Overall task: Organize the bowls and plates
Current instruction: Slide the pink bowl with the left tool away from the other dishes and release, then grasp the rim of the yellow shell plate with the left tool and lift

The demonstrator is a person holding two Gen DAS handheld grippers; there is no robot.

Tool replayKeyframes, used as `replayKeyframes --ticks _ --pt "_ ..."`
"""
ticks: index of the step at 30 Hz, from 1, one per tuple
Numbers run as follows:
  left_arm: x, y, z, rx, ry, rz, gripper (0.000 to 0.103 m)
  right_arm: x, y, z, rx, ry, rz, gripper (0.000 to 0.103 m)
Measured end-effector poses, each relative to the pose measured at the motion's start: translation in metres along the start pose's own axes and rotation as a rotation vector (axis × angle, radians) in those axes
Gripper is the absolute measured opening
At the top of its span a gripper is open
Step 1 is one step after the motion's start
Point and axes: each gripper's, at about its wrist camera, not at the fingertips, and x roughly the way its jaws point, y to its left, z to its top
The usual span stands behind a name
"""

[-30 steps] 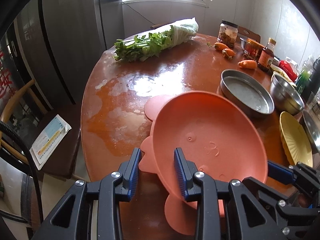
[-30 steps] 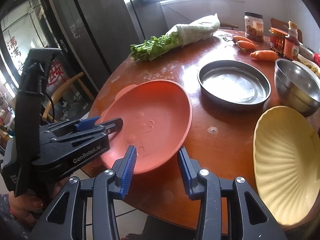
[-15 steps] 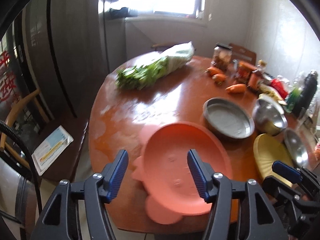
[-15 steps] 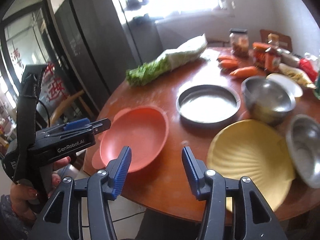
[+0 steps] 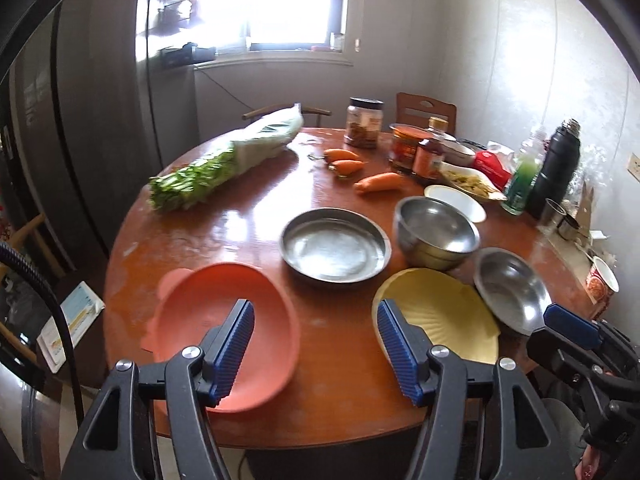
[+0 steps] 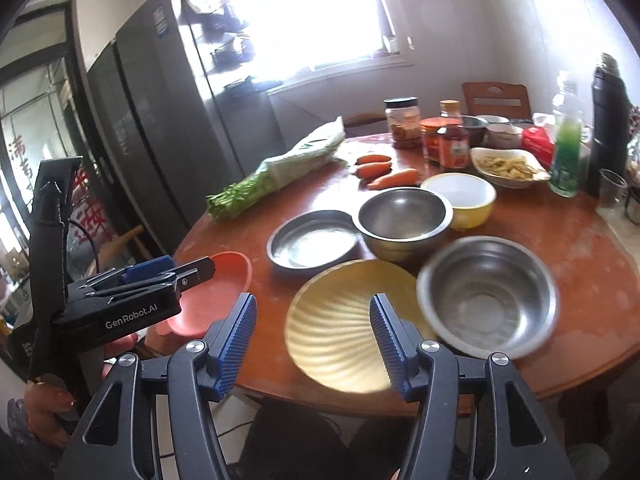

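Orange plate [image 5: 224, 320] lay at lower left on the table [image 5: 340, 380] (light, stiff plastic, best pinched at its rim); both grippers [image 5: 316, 344] [image 6: 312, 340] had just been opening, empty.

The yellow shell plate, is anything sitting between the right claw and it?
Nothing visible is. The right claw hangs open, its jaws having just been opening, over the near rim of the yellow shell plate. The steel bowl sits against the plate's right edge, off that line.
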Motion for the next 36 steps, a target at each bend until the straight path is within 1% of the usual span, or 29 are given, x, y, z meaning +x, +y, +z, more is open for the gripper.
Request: replayKeyframes --ticks 6,13,20,25,28,32,34,35,36 --pt "0.013 -0.025 -0.010 0.009 0.036 -0.007 0.064 -0.002 -0.022 -0.020 0.029 0.044 -0.025 0.061" --pt "0.043 -0.039 -0.021 0.016 0.108 -0.011 0.064 0.017 -0.041 -0.039 0.070 0.121 -0.028 0.061" --pt "0.070 -0.050 -0.026 0.035 0.151 -0.019 0.064 0.042 -0.050 -0.045 0.102 0.165 -0.043 0.061" --pt "0.085 -0.055 -0.026 0.043 0.169 -0.023 0.064 0.057 -0.055 -0.043 0.114 0.168 -0.056 0.060" --pt "0.092 -0.059 -0.027 0.057 0.172 -0.016 0.064 0.064 -0.057 -0.042 0.112 0.170 -0.067 0.059" --pt "0.100 -0.062 -0.027 0.056 0.181 -0.019 0.064 0.072 -0.063 -0.042 0.112 0.172 -0.084 0.050" --pt "0.103 -0.064 -0.027 0.063 0.183 -0.020 0.061 0.073 -0.064 -0.041 0.108 0.166 -0.088 0.048" --pt "0.105 -0.066 -0.027 0.065 0.188 -0.022 0.059 0.074 -0.065 -0.040 0.099 0.157 -0.096 0.045" --pt "0.108 -0.067 -0.027 0.068 0.195 -0.025 0.053 0.075 -0.065 -0.040 0.088 0.152 -0.102 0.044"
